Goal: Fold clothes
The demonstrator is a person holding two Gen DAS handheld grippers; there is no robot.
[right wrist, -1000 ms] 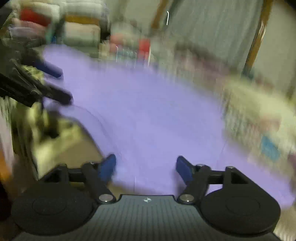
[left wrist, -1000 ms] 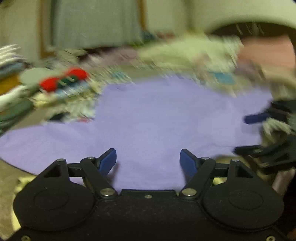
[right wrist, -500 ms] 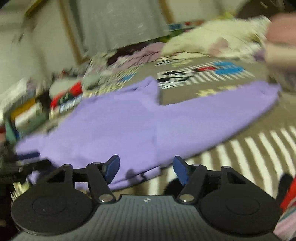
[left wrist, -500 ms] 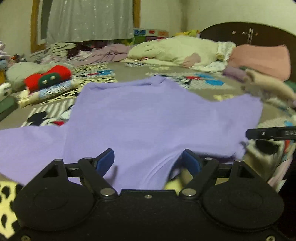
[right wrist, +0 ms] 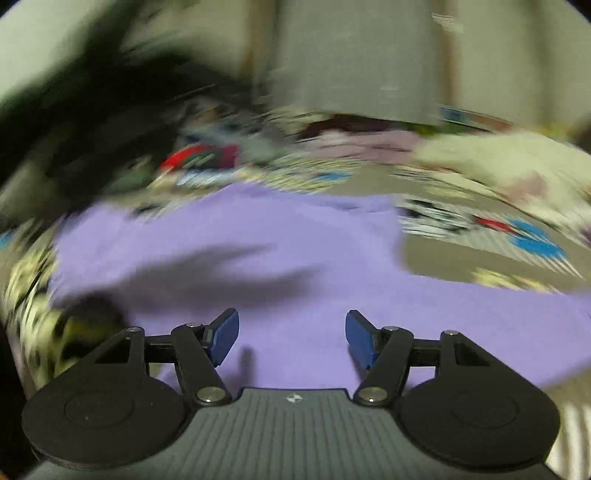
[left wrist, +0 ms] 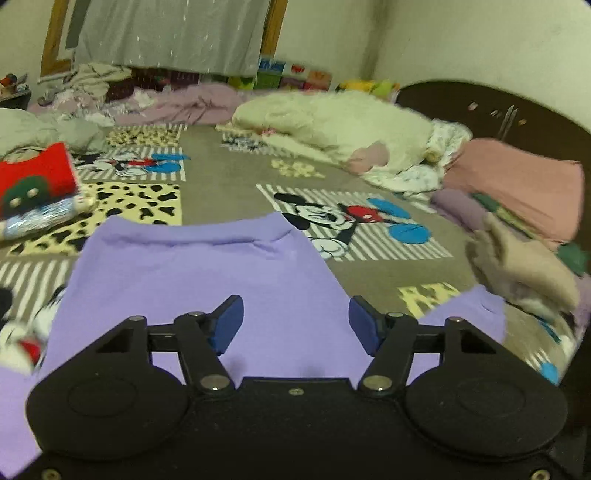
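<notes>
Purple garment, flat on patterned bed. Left tool and right tool: jaws apart, empty, above garment.

A plain lilac-purple garment is seen spread at the centre of the left wrist view. Beneath it, a grey-brown bedsheet is printed with cartoon-mouse panels on white-and-grey stripes, with red and blue accents, at 2 o'clock, and with a yellow panel of black blotches at 10 o'clock. A red item with a green patch is shown at 9 o'clock. A cream blanket lies at 1 o'clock and a salmon-pink pillow at 3 o'clock. Royal-blue pads are carried on black frames by the left gripper and right gripper. A grey curtain hangs at 12 o'clock.
</notes>
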